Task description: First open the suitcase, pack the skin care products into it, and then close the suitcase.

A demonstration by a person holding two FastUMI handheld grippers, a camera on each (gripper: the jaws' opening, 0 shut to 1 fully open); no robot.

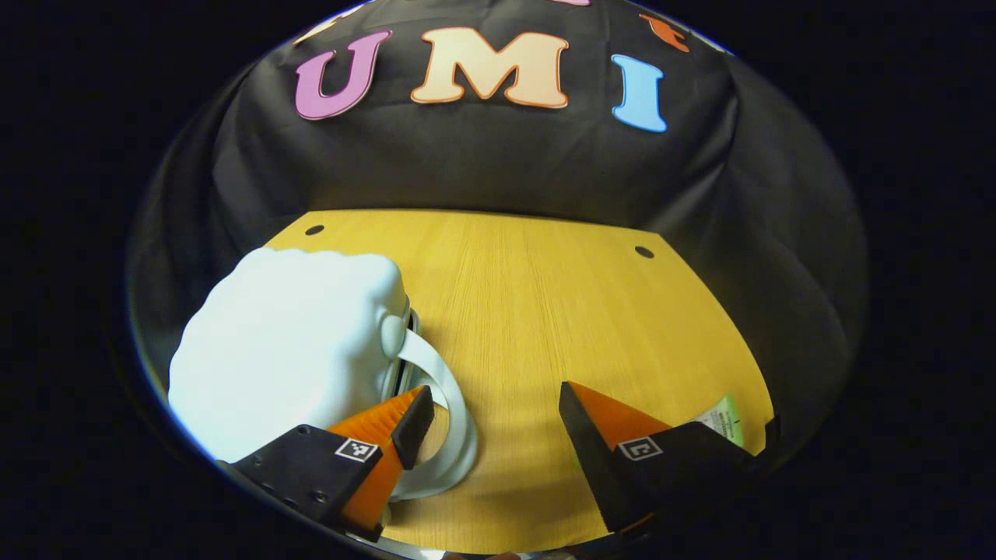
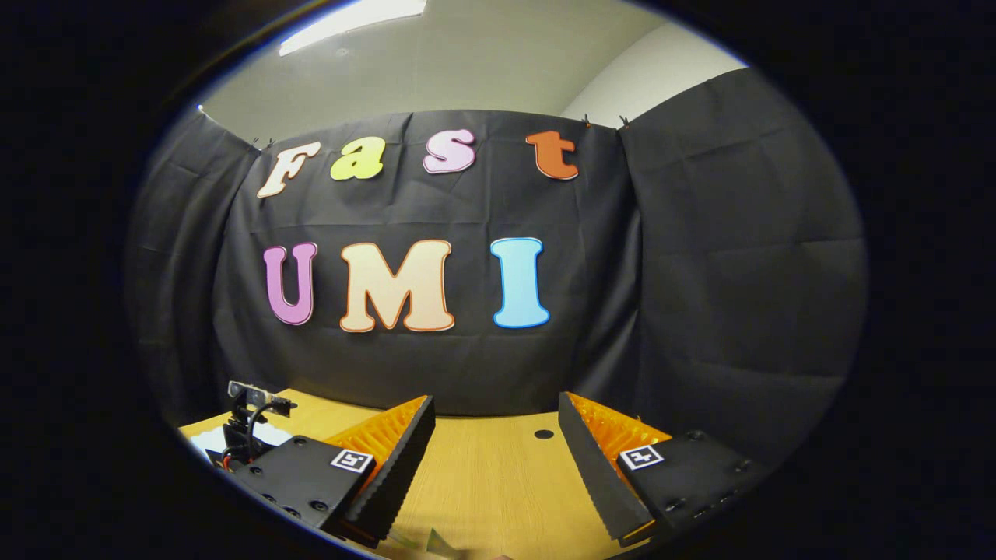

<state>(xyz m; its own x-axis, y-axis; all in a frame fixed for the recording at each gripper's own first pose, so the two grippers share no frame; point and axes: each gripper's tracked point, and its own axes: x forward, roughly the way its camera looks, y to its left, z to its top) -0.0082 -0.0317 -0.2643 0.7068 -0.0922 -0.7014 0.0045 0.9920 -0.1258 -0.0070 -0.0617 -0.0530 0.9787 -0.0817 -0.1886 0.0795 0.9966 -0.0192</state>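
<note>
In the left gripper view, a white suitcase (image 1: 284, 350) lay on the left part of the wooden table (image 1: 537, 311), closed as far as could be seen, its rounded shell bright under the light. A white handle (image 1: 451, 412) looped out from its right side and curved down toward the near edge of the table. The left gripper (image 1: 492, 416) hung low over the table with its fingers spread wide apart and nothing held between them. Its left finger (image 1: 405, 424) sat just at the handle, overlapping the loop, though whether it touched could not be told. Bare wood showed in the gap between the fingers. Just past the right finger (image 1: 603, 435), near the table's right edge, a pale green and white packet (image 1: 724, 420) peeked out, mostly hidden behind the gripper body; it may have been one of the skin care products, but too little showed to say.

In the right gripper view, a small black device on a stand (image 2: 247, 412) with cables stood at the far left of the table (image 2: 482, 482), with a patch of white beside it. The right gripper (image 2: 495, 424) was raised and looked toward the black cloth wall (image 2: 700, 272), its fingers likewise wide open and holding nothing. A dark round hole (image 2: 544, 434) in the tabletop showed between them.
</note>
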